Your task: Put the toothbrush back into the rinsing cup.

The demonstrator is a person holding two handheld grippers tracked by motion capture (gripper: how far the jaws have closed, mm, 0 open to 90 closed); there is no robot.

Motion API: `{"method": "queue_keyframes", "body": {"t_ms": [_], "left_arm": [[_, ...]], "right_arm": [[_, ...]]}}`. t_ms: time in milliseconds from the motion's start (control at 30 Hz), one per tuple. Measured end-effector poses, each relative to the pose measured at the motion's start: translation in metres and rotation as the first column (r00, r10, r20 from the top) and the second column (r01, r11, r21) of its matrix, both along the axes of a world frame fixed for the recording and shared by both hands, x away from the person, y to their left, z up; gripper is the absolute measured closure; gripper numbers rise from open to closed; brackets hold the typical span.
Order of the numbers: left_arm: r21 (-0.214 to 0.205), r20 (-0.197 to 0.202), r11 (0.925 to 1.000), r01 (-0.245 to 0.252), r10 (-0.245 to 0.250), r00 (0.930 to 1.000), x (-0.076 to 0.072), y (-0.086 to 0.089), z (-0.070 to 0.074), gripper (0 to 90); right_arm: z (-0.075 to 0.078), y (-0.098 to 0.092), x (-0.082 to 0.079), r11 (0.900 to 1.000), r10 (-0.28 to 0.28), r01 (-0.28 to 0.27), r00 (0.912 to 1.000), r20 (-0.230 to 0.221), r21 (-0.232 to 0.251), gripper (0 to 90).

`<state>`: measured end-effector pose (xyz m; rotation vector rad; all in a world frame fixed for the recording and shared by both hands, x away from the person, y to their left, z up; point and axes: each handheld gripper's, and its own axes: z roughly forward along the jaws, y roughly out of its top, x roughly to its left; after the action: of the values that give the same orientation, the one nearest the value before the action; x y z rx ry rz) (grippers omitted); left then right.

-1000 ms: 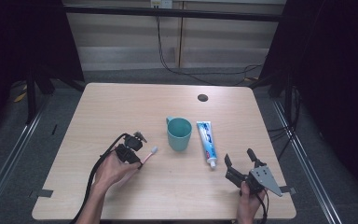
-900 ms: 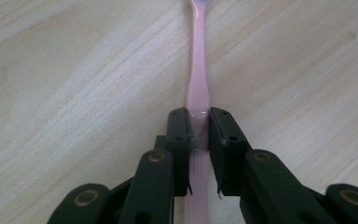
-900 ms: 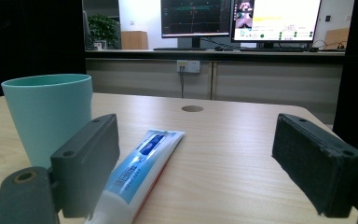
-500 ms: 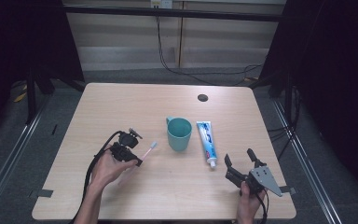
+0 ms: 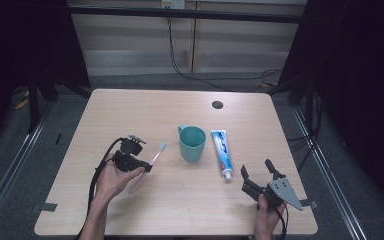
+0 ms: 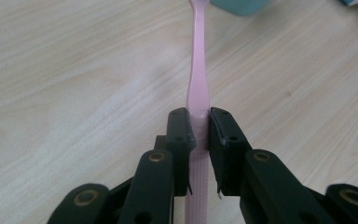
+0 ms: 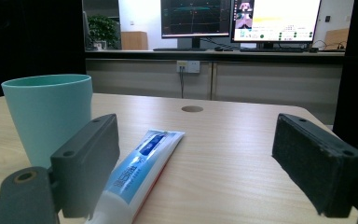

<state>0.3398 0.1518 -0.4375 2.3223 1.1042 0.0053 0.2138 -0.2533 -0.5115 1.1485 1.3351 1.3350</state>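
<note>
My left gripper is shut on a pink toothbrush, clamped at its handle; the brush end points toward a teal cup standing upright mid-table. The brush is lifted off the wood, casting a shadow below. A white and blue toothpaste tube lies flat right of the cup, cap toward me. My right gripper stands open near the front right of the table, its jaws wide apart just short of the tube's cap end, nothing between them.
The light wooden table has a small dark round hole near its far edge. Beyond the table are cabinets and hanging cables; monitors stand on a far desk. Dark frame posts flank both sides.
My left gripper has lifted the toothbrush off the table and carried it up and slightly away from me, brush end now raised toward the cup. The right gripper has stayed put.
</note>
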Motion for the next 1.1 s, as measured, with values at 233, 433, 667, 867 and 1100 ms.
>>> {"method": "queue_keyframes", "body": {"t_ms": [233, 433, 667, 867, 1100], "left_arm": [[-0.073, 0.049, 0.9972, -0.017, 0.020, 0.9986, -0.003, 0.007, 0.006, 78.9], [-0.132, 0.092, 0.9912, -0.004, 0.016, 0.9956, -0.006, 0.011, 0.012, 78.8], [-0.191, 0.149, 0.9816, 0.008, 0.021, 0.9886, -0.011, 0.015, 0.014, 78.8], [-0.234, 0.197, 0.9722, 0.009, 0.038, 0.9797, -0.014, 0.018, 0.018, 78.8], [-0.287, 0.251, 0.9577, 0.026, 0.049, 0.9667, -0.017, 0.022, 0.021, 78.8]], "right_arm": [[0.000, 0.000, 0.000, 1.0000, 0.000, 0.000, 1.0000, 0.000, 0.000, 14.1], [0.000, 0.000, 0.000, 1.0000, 0.000, 0.000, 1.0000, 0.000, 0.000, 14.1], [0.000, 0.000, 0.000, 1.0000, 0.000, 0.000, 1.0000, 0.001, 0.000, 14.1], [0.000, 0.000, 0.000, 1.0000, 0.000, 0.000, 1.0000, -0.001, 0.001, 14.2], [0.000, 0.000, 0.000, 1.0000, 0.000, 0.000, 1.0000, -0.002, 0.001, 14.2]]}}
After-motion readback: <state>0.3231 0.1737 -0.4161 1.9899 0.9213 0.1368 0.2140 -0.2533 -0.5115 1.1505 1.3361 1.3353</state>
